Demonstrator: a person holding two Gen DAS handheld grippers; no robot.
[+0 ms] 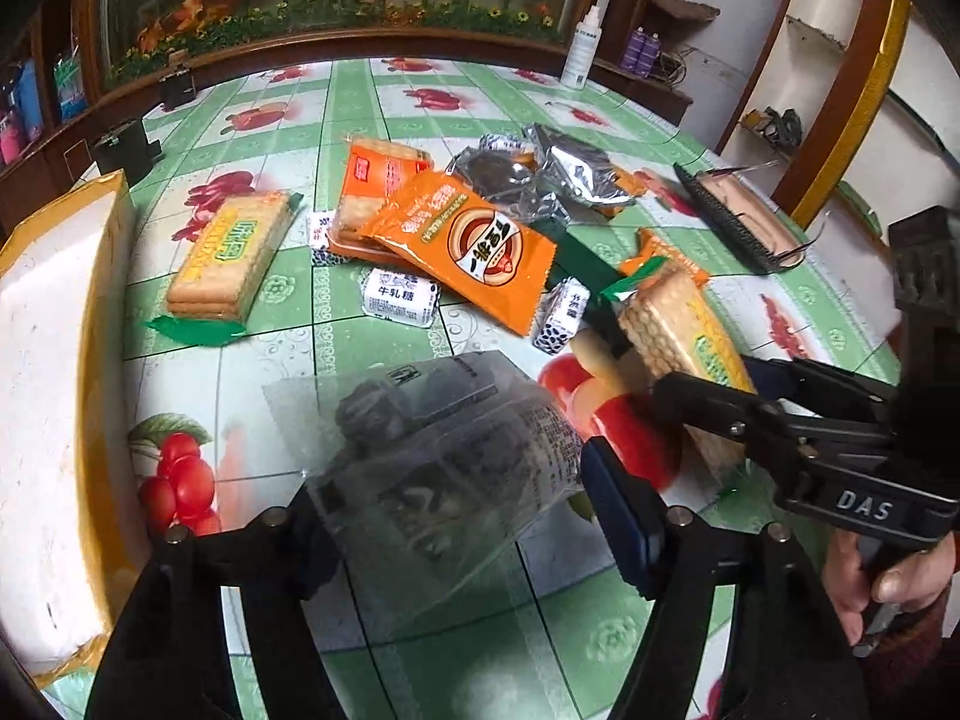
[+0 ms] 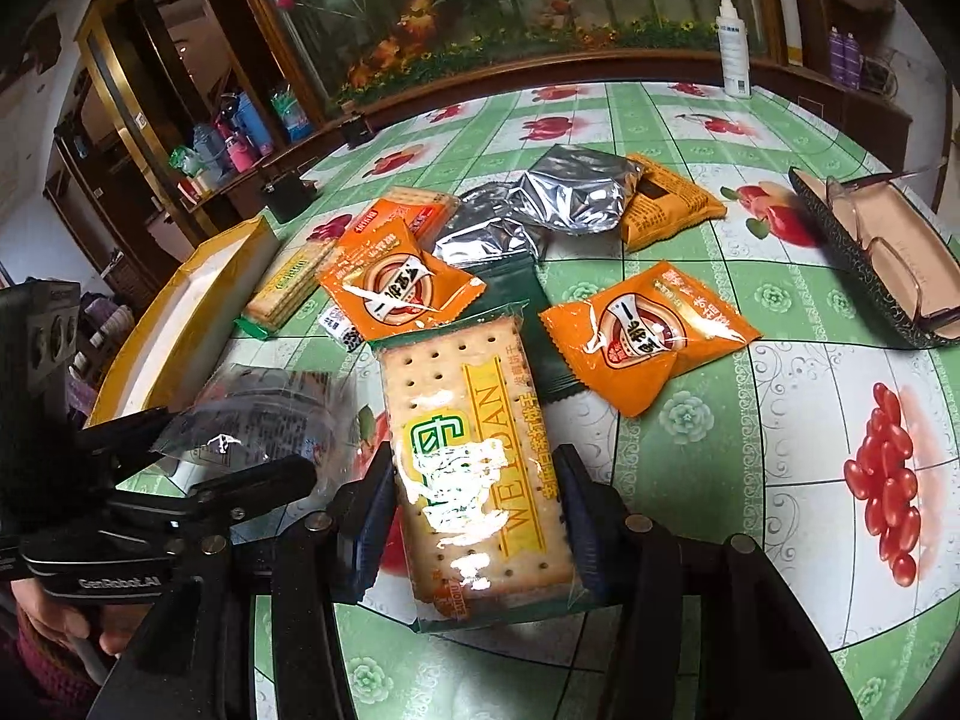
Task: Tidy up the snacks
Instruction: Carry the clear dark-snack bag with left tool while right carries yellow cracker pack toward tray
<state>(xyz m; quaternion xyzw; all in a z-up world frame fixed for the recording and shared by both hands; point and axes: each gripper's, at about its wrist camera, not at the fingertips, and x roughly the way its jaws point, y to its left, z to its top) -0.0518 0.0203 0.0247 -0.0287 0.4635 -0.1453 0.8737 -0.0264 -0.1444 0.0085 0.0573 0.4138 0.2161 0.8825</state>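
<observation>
My left gripper [image 1: 462, 510] is shut on a clear plastic snack bag [image 1: 432, 444] with dark contents, held just above the table; both also show in the right wrist view, gripper [image 2: 234, 456], bag [image 2: 264, 414]. My right gripper [image 2: 474, 498] is shut on a green-edged cracker pack [image 2: 474, 468], lifted off the table; in the left wrist view it sits at right, gripper [image 1: 714, 390], pack [image 1: 684, 330]. A yellow-rimmed white box [image 1: 54, 360] lies at the left. Orange snack packs [image 1: 468, 240] [image 2: 648, 330], another cracker pack [image 1: 228, 258], silver bags [image 2: 570, 186] and white candies [image 1: 399, 297] lie in the middle.
A glasses case with spectacles [image 2: 888, 258] lies at the right of the green fruit-patterned tablecloth [image 2: 780, 420]. A white spray bottle [image 2: 735, 48] stands at the far edge. Small black items [image 1: 123, 147] sit at the far left. Wooden shelving surrounds the table.
</observation>
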